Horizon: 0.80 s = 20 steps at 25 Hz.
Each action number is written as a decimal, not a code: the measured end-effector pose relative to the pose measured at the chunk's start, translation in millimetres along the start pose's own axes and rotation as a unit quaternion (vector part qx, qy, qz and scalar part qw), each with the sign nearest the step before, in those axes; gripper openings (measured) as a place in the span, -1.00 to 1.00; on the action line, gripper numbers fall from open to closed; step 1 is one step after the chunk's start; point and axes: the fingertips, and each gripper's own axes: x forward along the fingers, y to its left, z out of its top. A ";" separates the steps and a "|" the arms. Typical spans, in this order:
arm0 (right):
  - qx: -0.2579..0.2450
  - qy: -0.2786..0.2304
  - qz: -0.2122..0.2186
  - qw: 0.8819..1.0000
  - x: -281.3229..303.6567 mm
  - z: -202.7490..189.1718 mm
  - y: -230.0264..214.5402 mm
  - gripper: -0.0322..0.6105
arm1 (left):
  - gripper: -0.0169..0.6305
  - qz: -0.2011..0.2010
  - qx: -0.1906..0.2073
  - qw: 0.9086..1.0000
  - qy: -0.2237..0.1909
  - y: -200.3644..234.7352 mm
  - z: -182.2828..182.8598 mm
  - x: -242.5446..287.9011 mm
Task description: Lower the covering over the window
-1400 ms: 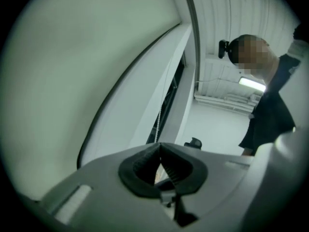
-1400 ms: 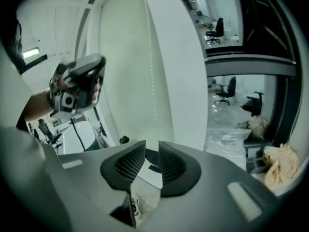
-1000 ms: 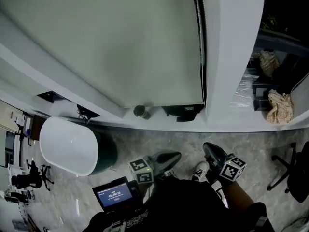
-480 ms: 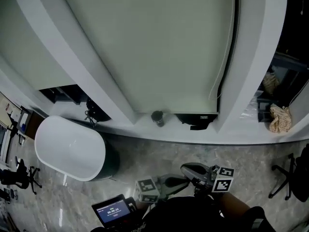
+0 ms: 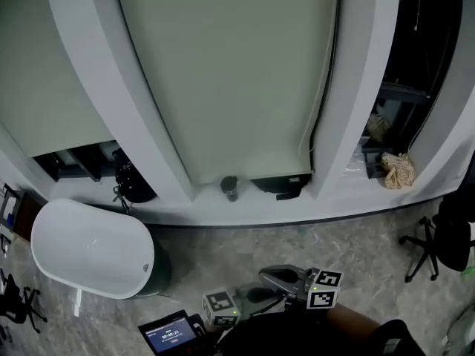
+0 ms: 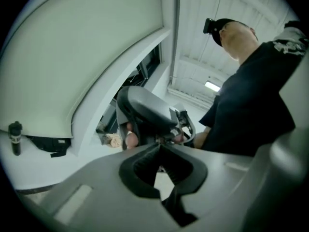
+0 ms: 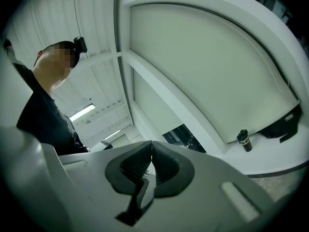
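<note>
A pale green roller blind point(image 5: 237, 73) hangs over the middle window, its lower edge just above the white sill point(image 5: 245, 206). Its cord point(image 5: 320, 87) runs down the blind's right side. Both grippers are low in the head view, close to my body and well short of the blind. My left gripper point(image 5: 256, 295) is shut with nothing in it. Just right of it, my right gripper point(image 5: 269, 276) is also shut and empty. The left gripper view shows its shut jaws point(image 6: 158, 151) with the right gripper's body point(image 6: 145, 110) ahead. The right gripper view shows shut jaws point(image 7: 151, 146) below the blind point(image 7: 207, 71).
A dark bottle point(image 5: 229, 188) and a black bracket point(image 5: 278, 185) sit on the sill under the blind. A white bathtub point(image 5: 89, 247) stands at the left. An office chair point(image 5: 434, 243) is at the right, a crumpled cloth point(image 5: 397, 170) on the right sill, a small screen point(image 5: 169, 332) below.
Both grippers have drawn back toward my body and sit lower in the head view. The view has swung, showing more of the window. The blind's lower edge stays by the sill.
</note>
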 end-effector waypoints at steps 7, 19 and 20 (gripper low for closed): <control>-0.053 -0.002 -0.022 0.998 -4.8 -6.4 35.8 -0.86 | -0.94 -0.011 0.014 0.999 -0.039 -30.9 -3.7 -7.9; -0.033 -0.024 -0.027 0.999 -106.8 -63.9 116.7 -0.66 | -0.94 -0.037 -0.002 0.999 0.005 -161.2 -64.9 47.5; -0.027 -0.026 -0.020 0.999 -114.5 -71.0 125.5 -0.69 | -0.94 -0.033 0.000 0.999 0.004 -172.5 -72.7 48.2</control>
